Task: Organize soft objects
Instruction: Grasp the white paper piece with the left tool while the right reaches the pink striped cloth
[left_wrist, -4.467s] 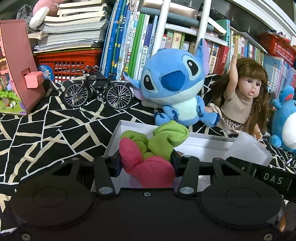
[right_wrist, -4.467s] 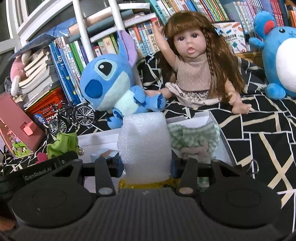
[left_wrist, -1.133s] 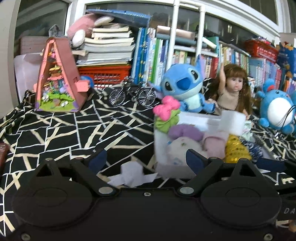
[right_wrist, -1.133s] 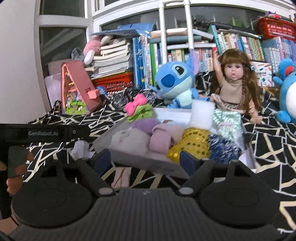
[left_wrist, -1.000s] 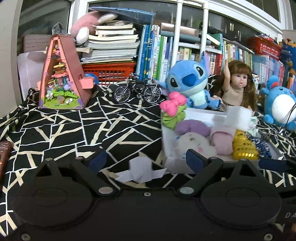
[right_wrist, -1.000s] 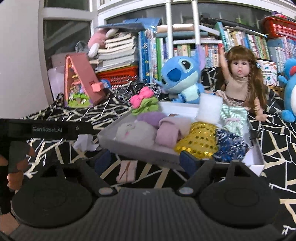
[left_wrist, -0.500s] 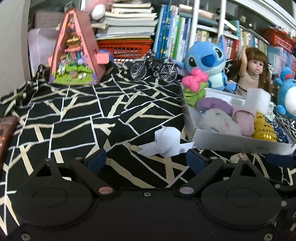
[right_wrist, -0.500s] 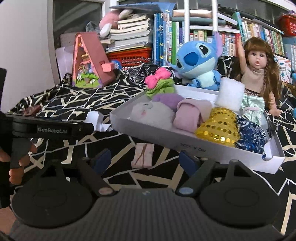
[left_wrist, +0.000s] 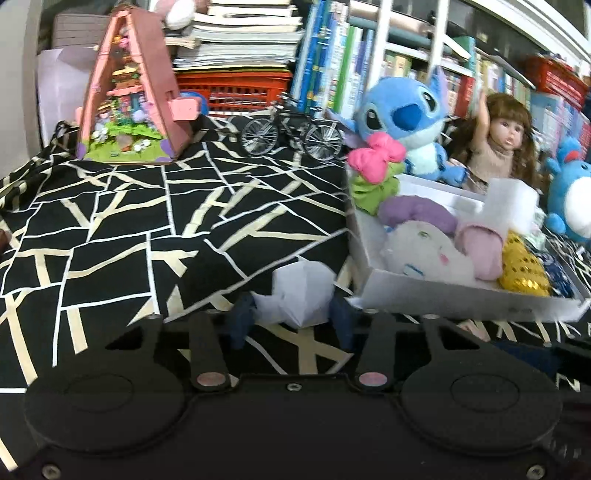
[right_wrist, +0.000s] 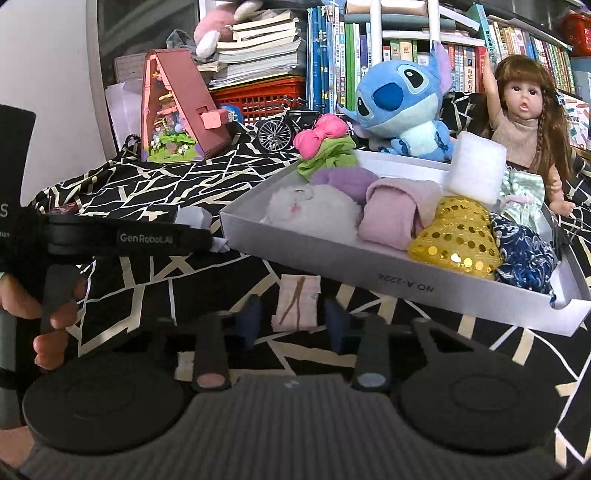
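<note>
While most of the soft things already sat in the white box (right_wrist: 369, 275), two small ones still lay outside it on the black patterned cloth (left_wrist: 147, 221). Inside were a pink and green bow (right_wrist: 325, 146), a fluffy white toy (right_wrist: 314, 214), a pink roll (right_wrist: 397, 214), a shiny gold piece (right_wrist: 456, 240) and a foam block (right_wrist: 476, 171). The left claw (left_wrist: 293, 319) was closing, and its pads looked pressed on a crumpled white piece (left_wrist: 301, 293) just beside the box. The right claw (right_wrist: 293, 319) had closed in around a small pink cloth (right_wrist: 297, 302), though a little gap showed at each side. Both probably still had to go in the box.
</note>
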